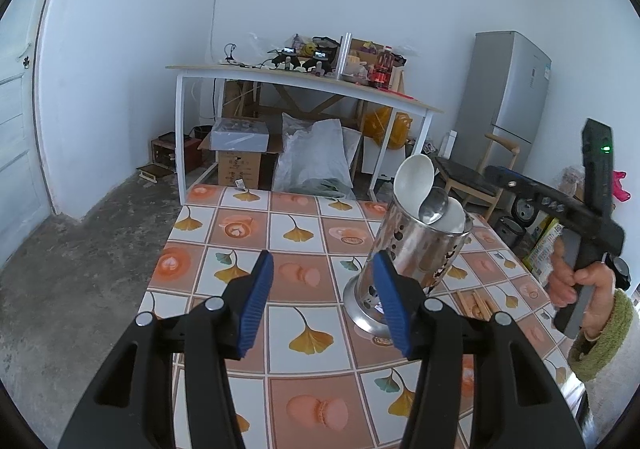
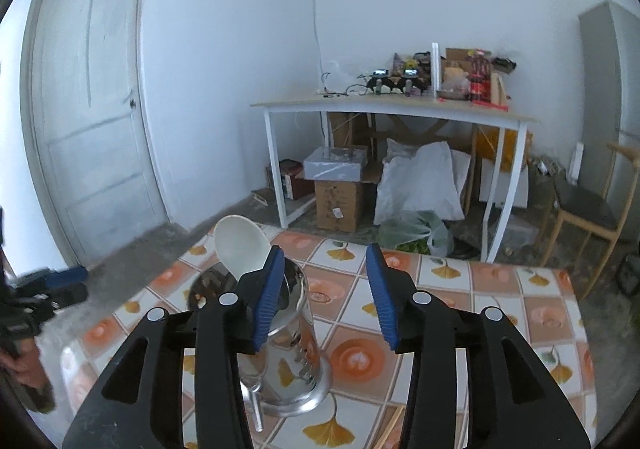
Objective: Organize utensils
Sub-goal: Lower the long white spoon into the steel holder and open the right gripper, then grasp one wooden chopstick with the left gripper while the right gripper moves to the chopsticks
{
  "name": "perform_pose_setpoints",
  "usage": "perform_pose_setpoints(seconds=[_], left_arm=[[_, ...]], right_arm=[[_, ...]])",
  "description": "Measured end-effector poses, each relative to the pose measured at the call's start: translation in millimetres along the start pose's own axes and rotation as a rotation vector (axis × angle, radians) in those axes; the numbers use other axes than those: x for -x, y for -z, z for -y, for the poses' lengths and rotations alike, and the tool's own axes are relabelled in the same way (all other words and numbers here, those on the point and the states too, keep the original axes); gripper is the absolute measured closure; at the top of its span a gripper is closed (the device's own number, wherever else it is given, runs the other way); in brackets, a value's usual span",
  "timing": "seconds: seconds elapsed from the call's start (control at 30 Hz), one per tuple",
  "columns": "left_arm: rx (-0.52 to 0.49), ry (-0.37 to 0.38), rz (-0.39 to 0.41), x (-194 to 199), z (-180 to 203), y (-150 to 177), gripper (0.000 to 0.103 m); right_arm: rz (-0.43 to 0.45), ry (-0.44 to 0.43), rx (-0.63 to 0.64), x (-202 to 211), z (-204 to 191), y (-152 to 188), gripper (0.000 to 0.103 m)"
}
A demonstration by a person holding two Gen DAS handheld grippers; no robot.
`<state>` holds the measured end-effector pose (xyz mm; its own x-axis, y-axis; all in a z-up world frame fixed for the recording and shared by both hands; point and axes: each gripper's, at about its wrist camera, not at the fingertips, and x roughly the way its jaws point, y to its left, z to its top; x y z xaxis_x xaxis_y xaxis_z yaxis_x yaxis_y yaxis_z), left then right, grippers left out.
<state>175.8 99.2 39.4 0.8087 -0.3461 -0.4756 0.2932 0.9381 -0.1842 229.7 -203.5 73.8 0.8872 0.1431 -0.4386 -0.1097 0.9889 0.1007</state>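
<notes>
White plastered walls and a rough grey concrete floor are seen behind a table (image 1: 240,233) covered with a glossy cloth printed in orange and white squares with ginkgo leaves. On it a perforated, polished steel utensil holder (image 1: 412,253) is stood upright on a flared round foot. Inside it a white plastic spoon (image 1: 414,179) with a deep oval bowl, a shiny metal spoon (image 1: 434,205) and a second white spoon bowl (image 1: 454,219) are held, bowls upward. Pale wooden sticks (image 1: 474,303), possibly chopsticks, are laid flat on the cloth just beside the holder's foot.

The left gripper (image 1: 324,297) is held with its ribbed blue pads parted, nothing between them, the holder just beyond its right-hand pad. The right gripper (image 2: 326,293) is also seen with pads apart and nothing pinched, above the holder's rim. A hand (image 1: 572,281) in a fuzzy green cuff is wrapped around that tool's handle. Cardboard boxes and white sacks are stacked under a white-framed desk (image 2: 392,109).
</notes>
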Motion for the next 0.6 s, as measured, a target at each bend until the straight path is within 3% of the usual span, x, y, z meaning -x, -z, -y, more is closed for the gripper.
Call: perform_pose_setpoints(seconds=[0.17,0.33,0.6], left_arm=[[-0.001,0.017,-0.015,-2,2,4,0.050],[-0.026,0.063,-0.043,-6,14,10,0.048],[-0.075,0.198,-0.168,-29,61,44,0.047]], right_arm=[[-0.033,0.029,-0.098,30,21,12,0.056],[-0.125,0.098,-0.203,57,42,42,0.056],[-0.327,0.280,-0.353,89,69,127,0.056]])
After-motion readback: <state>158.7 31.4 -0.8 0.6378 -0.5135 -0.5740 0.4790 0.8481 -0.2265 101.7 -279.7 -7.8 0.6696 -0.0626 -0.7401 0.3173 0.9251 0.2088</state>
